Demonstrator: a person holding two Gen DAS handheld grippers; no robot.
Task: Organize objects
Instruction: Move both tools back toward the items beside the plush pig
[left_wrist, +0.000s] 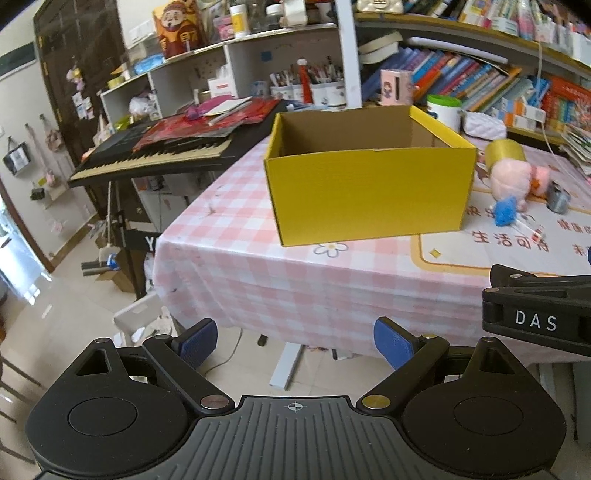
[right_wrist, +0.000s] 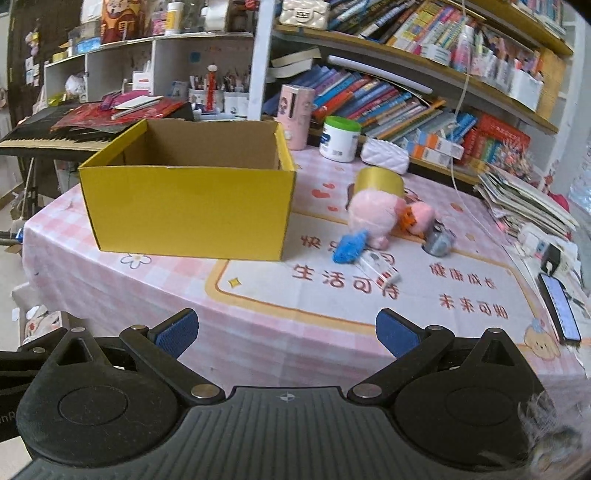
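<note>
An open yellow cardboard box (left_wrist: 369, 192) (right_wrist: 188, 206) stands on the pink checked table and looks empty. To its right lie a pink plush toy (right_wrist: 384, 214) (left_wrist: 517, 177), a gold tape roll (right_wrist: 380, 181) (left_wrist: 504, 151), a blue fuzzy toy (right_wrist: 349, 247) (left_wrist: 504, 210), a small white tube (right_wrist: 380, 267) and a grey tape roll (right_wrist: 437, 240) (left_wrist: 557, 199). My left gripper (left_wrist: 295, 345) is open and empty, off the table's near edge. My right gripper (right_wrist: 286, 332) is open and empty above the near edge.
A keyboard piano (left_wrist: 155, 155) with red papers stands left of the table. Bookshelves (right_wrist: 406, 92) line the back. A white jar (right_wrist: 340, 138), a pink canister (right_wrist: 295, 114) and a white pouch (right_wrist: 384, 155) stand behind the toys. A phone (right_wrist: 559, 306) and stacked papers (right_wrist: 524, 199) lie right.
</note>
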